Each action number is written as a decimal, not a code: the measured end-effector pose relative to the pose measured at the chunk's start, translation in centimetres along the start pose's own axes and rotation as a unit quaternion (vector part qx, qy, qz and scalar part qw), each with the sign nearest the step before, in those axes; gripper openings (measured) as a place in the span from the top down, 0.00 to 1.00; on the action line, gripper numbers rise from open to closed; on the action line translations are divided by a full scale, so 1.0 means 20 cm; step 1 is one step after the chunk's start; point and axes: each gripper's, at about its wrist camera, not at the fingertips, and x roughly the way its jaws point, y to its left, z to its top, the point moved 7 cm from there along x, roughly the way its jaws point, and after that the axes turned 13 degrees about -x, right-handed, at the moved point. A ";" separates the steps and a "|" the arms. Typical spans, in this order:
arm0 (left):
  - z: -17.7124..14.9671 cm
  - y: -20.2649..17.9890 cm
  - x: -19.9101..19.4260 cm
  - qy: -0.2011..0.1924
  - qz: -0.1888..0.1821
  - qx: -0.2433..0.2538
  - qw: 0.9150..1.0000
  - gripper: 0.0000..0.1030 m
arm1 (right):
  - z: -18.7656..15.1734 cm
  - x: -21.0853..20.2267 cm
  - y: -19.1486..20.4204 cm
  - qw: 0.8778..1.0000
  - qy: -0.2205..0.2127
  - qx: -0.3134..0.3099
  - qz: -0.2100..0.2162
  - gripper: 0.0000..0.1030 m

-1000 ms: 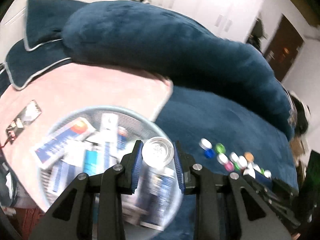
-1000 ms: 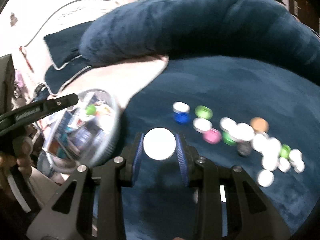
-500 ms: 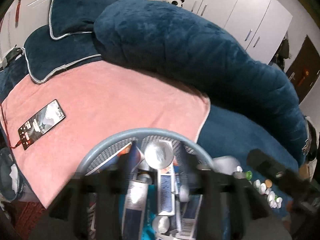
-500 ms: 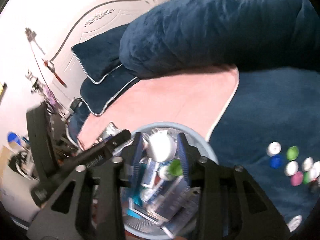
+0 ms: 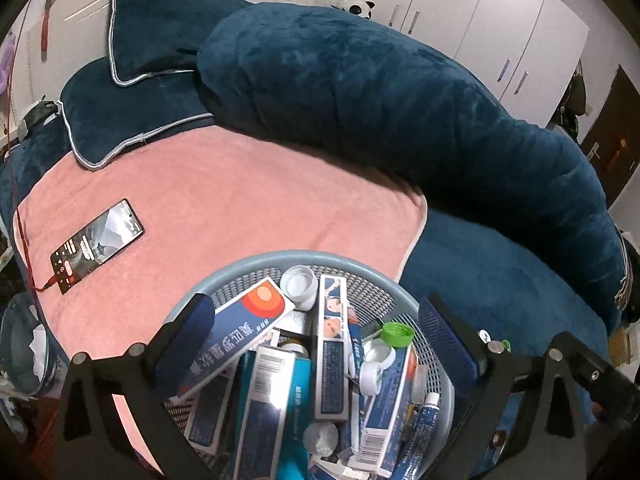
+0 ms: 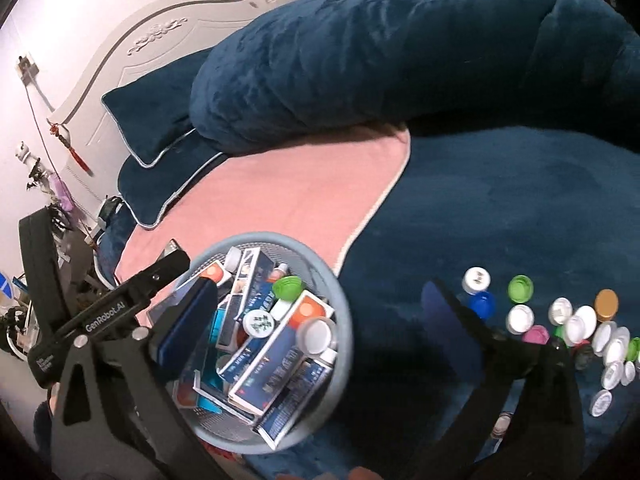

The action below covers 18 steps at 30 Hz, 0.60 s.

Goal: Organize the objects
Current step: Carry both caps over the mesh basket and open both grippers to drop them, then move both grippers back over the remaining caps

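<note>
A blue bed (image 6: 500, 200) carries a pink towel (image 5: 240, 208), and a grey mesh basket (image 5: 256, 260) sits on the towel's near edge, packed with boxes (image 5: 248, 320) and caps. Both the left tool (image 5: 320, 344) and right tool (image 6: 320, 320) are over it, jaws opening wide, nothing between them. Loose caps (image 6: 568, 320) lie clustered on the bed to the right. They look light, rigid and smooth; pinching across the rim should hold best.
</note>
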 end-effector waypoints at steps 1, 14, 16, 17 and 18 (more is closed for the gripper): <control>-0.01 -0.01 0.00 0.001 0.001 0.001 1.000 0.01 | 0.00 -0.01 -0.01 1.000 0.000 0.000 -0.003 0.00; -0.16 -0.26 -0.07 0.017 -0.016 0.042 0.999 0.01 | -0.06 -0.19 -0.13 0.999 -0.005 0.002 -0.031 0.00; -0.18 -0.33 -0.08 0.017 -0.020 0.055 0.998 0.01 | -0.08 -0.22 -0.17 0.999 -0.006 0.005 -0.038 0.00; -0.20 -0.36 -0.09 0.017 -0.022 0.063 0.998 0.01 | -0.09 -0.24 -0.19 0.999 -0.007 0.007 -0.041 0.00; -0.22 -0.40 -0.09 0.018 -0.025 0.071 0.997 0.01 | -0.10 -0.26 -0.22 0.999 -0.009 0.009 -0.044 0.00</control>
